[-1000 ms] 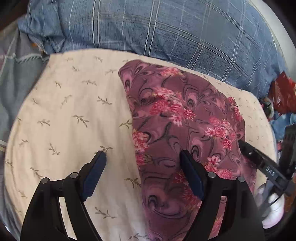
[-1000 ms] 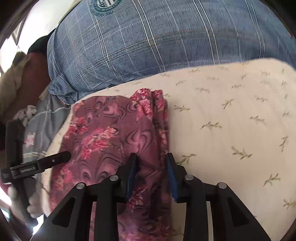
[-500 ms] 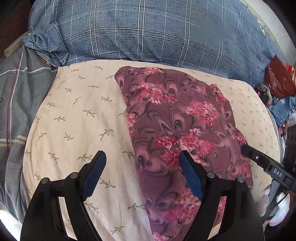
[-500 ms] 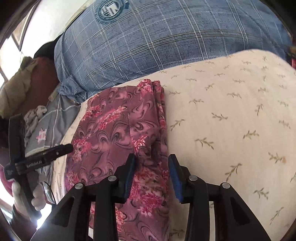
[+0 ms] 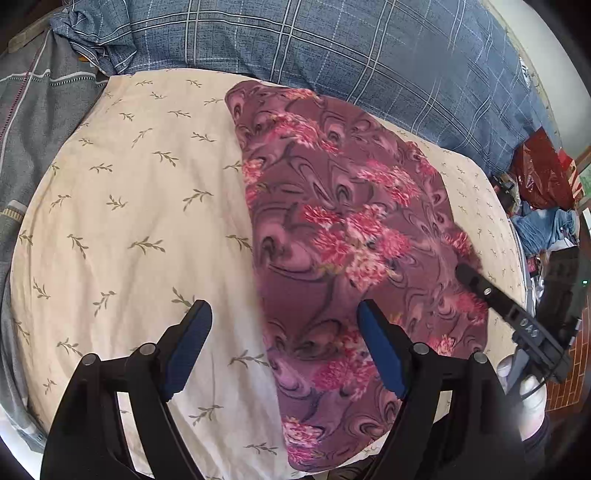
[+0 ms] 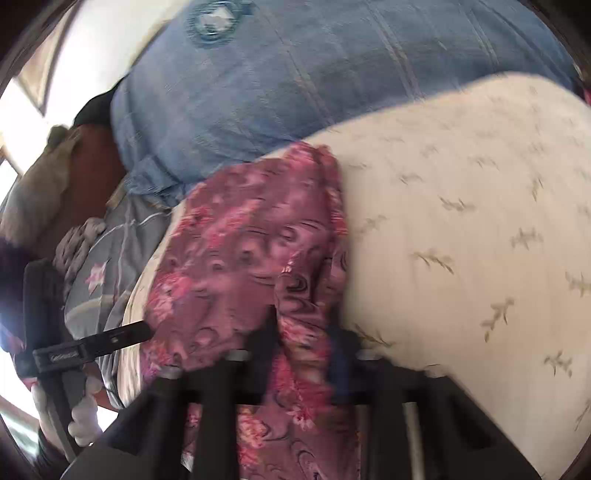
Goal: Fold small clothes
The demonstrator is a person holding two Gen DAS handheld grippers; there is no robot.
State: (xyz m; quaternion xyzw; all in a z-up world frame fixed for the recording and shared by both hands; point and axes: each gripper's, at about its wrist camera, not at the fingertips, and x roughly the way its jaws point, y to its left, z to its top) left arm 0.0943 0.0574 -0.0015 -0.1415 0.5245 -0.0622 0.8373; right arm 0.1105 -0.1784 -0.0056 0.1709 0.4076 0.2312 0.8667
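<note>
Left wrist view: my left gripper is spread wide above the cream leaf-print pillow; the purple floral garment lies from twelve to five o'clock. Right wrist view, blurred: my right gripper pinches that garment's bunched edge at six o'clock.

Cream cushion w/ small olive sprig print fills centre of left view; blurred in right view. Blue plaid pillow butts its far edge, round emblem near one end. Grey striped bedding to left. Far right: red bag, blue denim, possibly jeans. Red brick floor at edge.
</note>
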